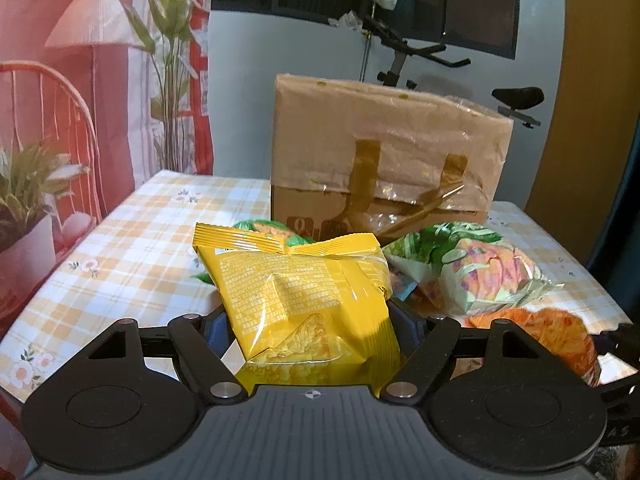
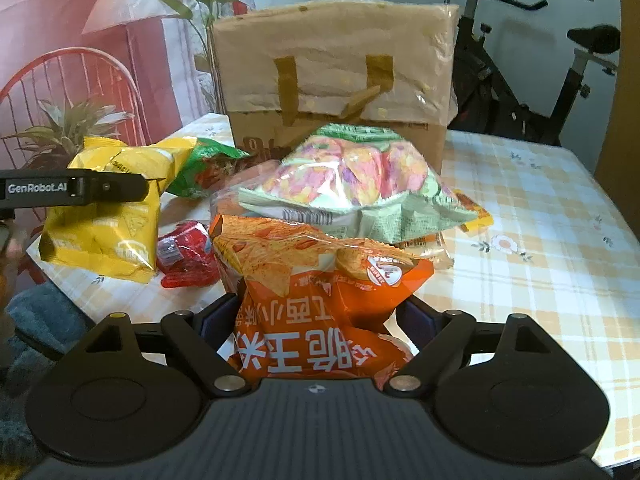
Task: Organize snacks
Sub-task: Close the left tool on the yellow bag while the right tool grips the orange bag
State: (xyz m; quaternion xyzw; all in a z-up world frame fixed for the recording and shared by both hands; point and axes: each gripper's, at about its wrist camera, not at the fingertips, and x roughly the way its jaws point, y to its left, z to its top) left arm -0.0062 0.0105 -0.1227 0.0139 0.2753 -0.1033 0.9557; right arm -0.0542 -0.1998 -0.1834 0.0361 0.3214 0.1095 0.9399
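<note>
Left gripper [image 1: 312,328]: its jaws were squeezed on the yellow snack bag [image 1: 304,300], which stood up between them, lifted off the tabletop [image 1: 132,248]
Right gripper [image 2: 316,320]: its jaws were clamped on the orange chip bag [image 2: 320,292], low at the front of the pile
Yellow snack bag: in the right wrist view it was on the left side, held by the left gripper
Green and pink bag [image 2: 356,184]: it lay on top of the pile, just behind the orange chip bag
Red packet [image 2: 188,256]: it lay on the tabletop between the yellow and orange bags
Green bag [image 2: 204,168]: it lay behind the yellow one, near the box
Brown box [image 2: 336,80]: it stood at the back of the tabletop, with a tan bag pulled over its top
Tabletop: it had a yellow checked cloth with little flowers
</note>
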